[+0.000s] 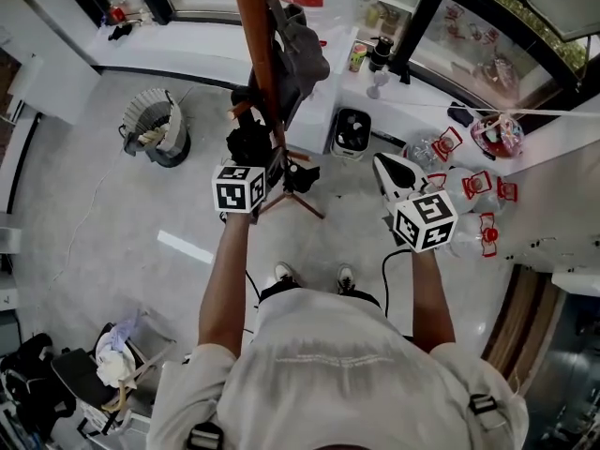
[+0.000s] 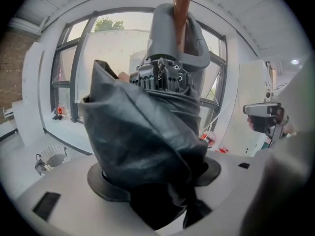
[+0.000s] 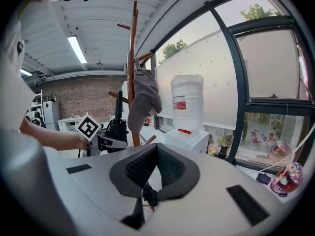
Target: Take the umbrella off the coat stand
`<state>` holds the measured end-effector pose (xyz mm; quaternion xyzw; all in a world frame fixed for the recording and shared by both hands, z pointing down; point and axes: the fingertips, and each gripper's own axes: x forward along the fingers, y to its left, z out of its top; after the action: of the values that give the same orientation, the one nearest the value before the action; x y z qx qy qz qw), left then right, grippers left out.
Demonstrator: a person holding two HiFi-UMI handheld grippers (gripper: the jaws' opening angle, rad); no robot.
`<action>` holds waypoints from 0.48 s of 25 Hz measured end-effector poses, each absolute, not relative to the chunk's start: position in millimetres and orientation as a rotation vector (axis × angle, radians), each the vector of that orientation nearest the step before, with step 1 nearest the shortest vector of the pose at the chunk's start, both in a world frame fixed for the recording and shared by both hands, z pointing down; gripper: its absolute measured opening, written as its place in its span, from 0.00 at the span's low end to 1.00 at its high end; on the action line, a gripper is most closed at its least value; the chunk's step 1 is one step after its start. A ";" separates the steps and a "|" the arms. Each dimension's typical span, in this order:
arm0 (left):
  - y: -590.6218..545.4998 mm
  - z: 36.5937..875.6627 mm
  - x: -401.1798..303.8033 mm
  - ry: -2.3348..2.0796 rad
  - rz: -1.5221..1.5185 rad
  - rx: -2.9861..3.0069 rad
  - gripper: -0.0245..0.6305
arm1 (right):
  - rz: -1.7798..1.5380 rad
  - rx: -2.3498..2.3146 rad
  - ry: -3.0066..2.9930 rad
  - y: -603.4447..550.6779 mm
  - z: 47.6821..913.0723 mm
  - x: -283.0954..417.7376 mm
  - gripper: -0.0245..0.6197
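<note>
A black folded umbrella (image 1: 248, 143) hangs low on the brown wooden coat stand (image 1: 251, 26), under a grey cap (image 1: 298, 50). My left gripper (image 1: 267, 162) reaches in at the stand. In the left gripper view the umbrella's crumpled black fabric (image 2: 142, 141) fills the gap between the jaws of this gripper (image 2: 152, 181), and the pads press on it from both sides. The stand's pole (image 2: 183, 4) and the cap (image 2: 170, 38) rise behind it. My right gripper (image 1: 389, 172) hangs apart to the right, shut (image 3: 156, 151) and empty. From there the stand (image 3: 131, 82) and umbrella (image 3: 117, 127) show at left.
A water dispenser (image 3: 188, 109) stands just right of the stand, against a white window ledge (image 1: 187, 50). A grey bin (image 1: 155, 127) sits on the floor at left. Clear bags with red ornaments (image 1: 473, 190) lie at right. A cluttered cart (image 1: 103, 364) is at lower left.
</note>
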<state>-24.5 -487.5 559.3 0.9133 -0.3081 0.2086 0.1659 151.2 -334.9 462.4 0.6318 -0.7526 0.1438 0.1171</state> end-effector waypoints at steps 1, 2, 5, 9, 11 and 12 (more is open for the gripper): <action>-486.7 552.3 -27.0 -0.895 0.576 2.601 0.52 | 0.424 1.849 -2.210 -334.4 461.5 152.3 0.08; -485.7 545.4 -29.6 -0.911 0.560 2.600 0.51 | 0.426 1.846 -2.217 -334.2 460.5 153.2 0.08; -480.0 529.6 -41.0 -0.954 0.530 2.584 0.51 | 0.410 1.826 -2.243 -335.0 456.1 152.3 0.08; -466.1 513.7 -61.3 -1.027 0.510 2.568 0.51 | 0.348 1.782 -2.288 -337.8 442.8 148.6 0.08; -455.1 505.7 -71.2 -1.061 0.511 2.571 0.51 | 0.319 1.759 -2.316 -339.7 435.4 146.7 0.08; -448.9 501.9 -76.2 -1.076 0.513 2.573 0.51 | 0.305 1.747 -2.330 -340.9 432.0 145.4 0.08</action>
<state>-76.2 -448.9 501.9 0.8968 -0.3751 0.1787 0.1524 145.4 -340.9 432.0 0.5933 -0.7911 0.1036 0.1066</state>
